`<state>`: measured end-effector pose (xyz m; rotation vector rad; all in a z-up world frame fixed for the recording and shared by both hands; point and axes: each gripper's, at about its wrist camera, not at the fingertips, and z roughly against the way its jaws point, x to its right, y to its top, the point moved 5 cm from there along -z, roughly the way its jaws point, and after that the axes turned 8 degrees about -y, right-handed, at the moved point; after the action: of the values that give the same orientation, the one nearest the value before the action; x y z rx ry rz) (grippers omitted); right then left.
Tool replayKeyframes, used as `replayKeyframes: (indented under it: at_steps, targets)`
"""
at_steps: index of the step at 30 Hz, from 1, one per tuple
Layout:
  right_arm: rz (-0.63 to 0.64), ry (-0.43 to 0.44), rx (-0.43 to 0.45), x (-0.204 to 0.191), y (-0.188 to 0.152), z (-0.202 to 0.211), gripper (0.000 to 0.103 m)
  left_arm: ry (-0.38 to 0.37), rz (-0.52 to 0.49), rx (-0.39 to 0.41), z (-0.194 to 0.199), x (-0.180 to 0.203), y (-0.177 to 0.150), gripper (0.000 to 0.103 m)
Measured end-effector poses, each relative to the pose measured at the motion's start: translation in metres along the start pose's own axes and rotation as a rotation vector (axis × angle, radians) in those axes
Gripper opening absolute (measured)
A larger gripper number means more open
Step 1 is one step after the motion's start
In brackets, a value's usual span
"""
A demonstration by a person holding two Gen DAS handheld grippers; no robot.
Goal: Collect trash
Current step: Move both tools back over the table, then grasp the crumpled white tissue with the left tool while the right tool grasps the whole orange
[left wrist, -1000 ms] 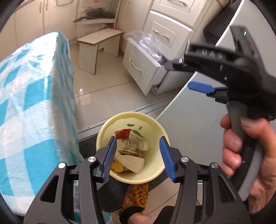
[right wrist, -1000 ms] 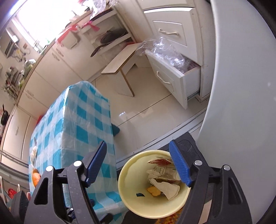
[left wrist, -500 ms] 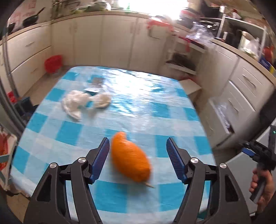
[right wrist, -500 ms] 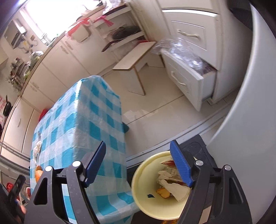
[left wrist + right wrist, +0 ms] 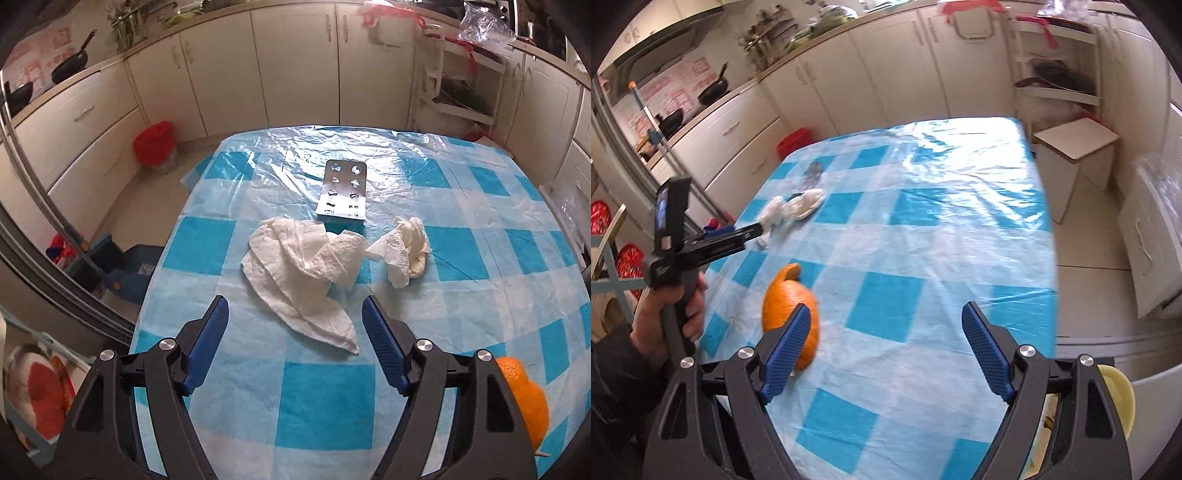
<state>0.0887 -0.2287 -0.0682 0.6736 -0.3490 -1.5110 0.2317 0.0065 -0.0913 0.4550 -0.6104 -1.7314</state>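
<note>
My left gripper (image 5: 295, 339) is opening with nothing between its pads, aimed at the big crumpled paper towel (image 5: 306, 273) lying near the table's (image 5: 325, 413) left edge, a smaller wad (image 5: 404, 254) just beside it. My right gripper (image 5: 882, 350) is opening too, empty, by the orange peel (image 5: 790, 306). The towel looks light, soft and limp, so I'd pinch its bunched middle.

Cream cabinets (image 5: 295, 62) line the kitchen walls around the blue-checked surface (image 5: 923, 258), pale tiles (image 5: 1086, 273) cover the floor, a red bin (image 5: 154, 147) stands by them, and what looks like a low wooden stool (image 5: 1075, 155) sits nearby.
</note>
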Motion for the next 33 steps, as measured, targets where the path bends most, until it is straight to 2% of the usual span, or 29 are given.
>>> replayKeyframes:
  at_steps: [5,9,11,12,13,14,17,23,29,32,33]
  targets:
    - [0.098,0.03,-0.01,-0.038,-0.003,-0.013,0.082,-0.018,0.007,-0.013,-0.024,-0.007,0.021,0.076]
    - [0.145,0.032,-0.017,-0.059,-0.005,-0.024,0.082,-0.027,0.0,-0.045,-0.041,-0.011,0.025,0.073]
    - [0.159,0.022,-0.027,-0.064,-0.007,-0.029,0.082,-0.07,0.019,-0.038,-0.041,-0.013,0.023,0.052]
    - [0.166,0.016,-0.034,-0.067,-0.008,-0.033,0.082,-0.07,0.025,-0.03,-0.039,-0.014,0.021,0.044]
    - [0.171,0.012,-0.039,-0.068,-0.008,-0.035,0.083,-0.074,0.024,-0.024,-0.037,-0.014,0.02,0.028]
    - [0.175,0.012,-0.043,-0.07,-0.008,-0.038,0.082,-0.079,0.027,-0.022,-0.035,-0.014,0.017,0.02]
    - [0.194,0.006,-0.051,-0.077,-0.011,-0.043,0.082,-0.1,0.04,-0.016,-0.023,-0.014,0.005,0.011]
    - [0.236,-0.016,-0.055,-0.082,-0.017,-0.047,0.082,-0.177,0.109,-0.001,0.011,-0.008,-0.033,0.01]
    - [0.255,-0.04,-0.063,-0.082,-0.022,-0.054,0.082,-0.215,0.16,-0.009,0.032,0.0,-0.067,0.01]
    - [0.275,-0.039,-0.055,-0.084,-0.021,-0.055,0.068,-0.221,0.186,-0.005,0.04,0.0,-0.074,0.01]
    - [0.28,-0.035,-0.052,-0.086,-0.021,-0.055,0.057,-0.219,0.185,-0.002,0.042,0.001,-0.075,0.01]
